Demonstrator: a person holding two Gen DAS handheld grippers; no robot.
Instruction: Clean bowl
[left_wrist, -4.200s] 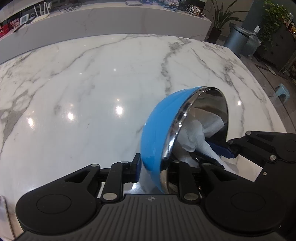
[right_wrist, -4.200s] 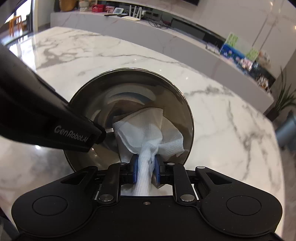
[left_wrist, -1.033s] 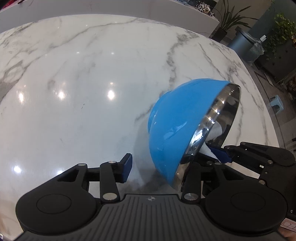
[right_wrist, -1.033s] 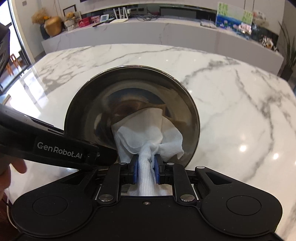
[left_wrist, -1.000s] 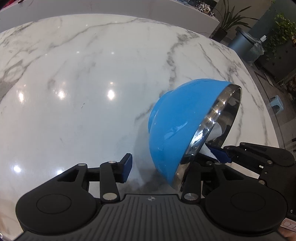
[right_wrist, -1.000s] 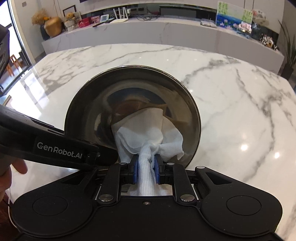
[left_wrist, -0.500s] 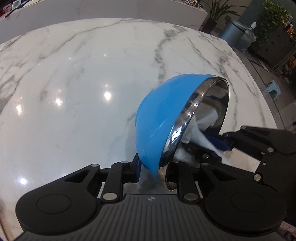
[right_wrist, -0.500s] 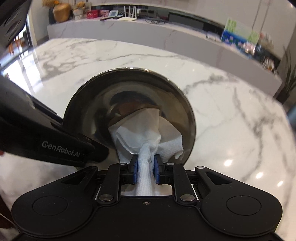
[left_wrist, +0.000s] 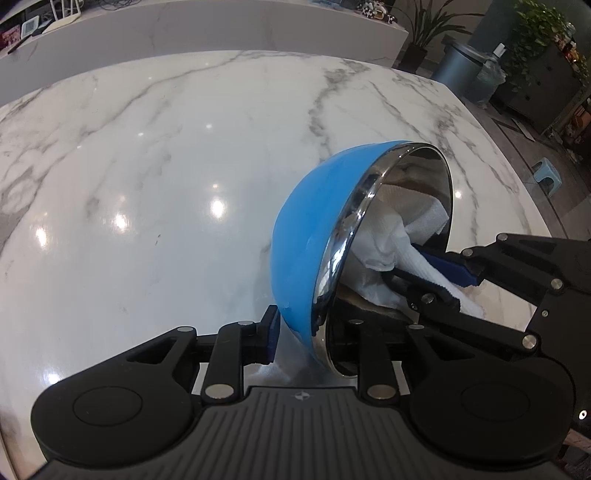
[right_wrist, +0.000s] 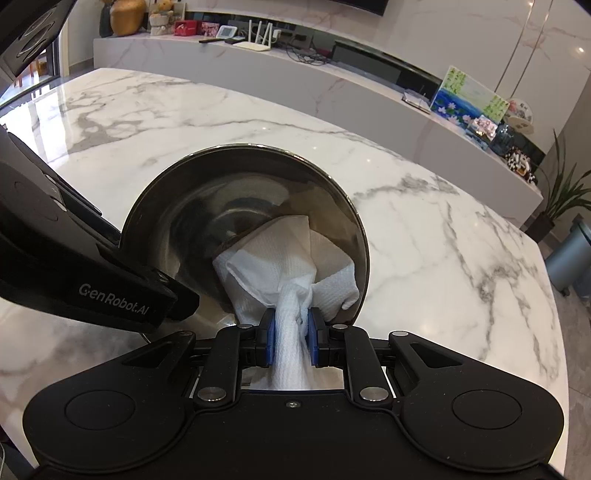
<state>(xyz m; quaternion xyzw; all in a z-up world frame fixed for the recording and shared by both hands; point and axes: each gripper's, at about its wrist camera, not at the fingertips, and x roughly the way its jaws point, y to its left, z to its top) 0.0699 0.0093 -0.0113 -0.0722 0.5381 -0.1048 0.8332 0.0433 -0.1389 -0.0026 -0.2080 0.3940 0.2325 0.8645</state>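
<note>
With your left gripper (left_wrist: 308, 332) easing its jaws apart around the blue steel-lined bowl's (left_wrist: 310, 236) rim, re-tighten it, then sweep the white paper towel (right_wrist: 288, 273), pinched tight in your right gripper (right_wrist: 290, 341), around the inside.

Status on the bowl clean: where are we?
Done: bowl is tipped on edge on the marble table, its rim between the left gripper jaws, which are opening slightly. In hand: right gripper pinches a white paper towel pressed inside the steel interior. Left: finishing the wipe, pulling the towel out, setting the bowl down.
</note>
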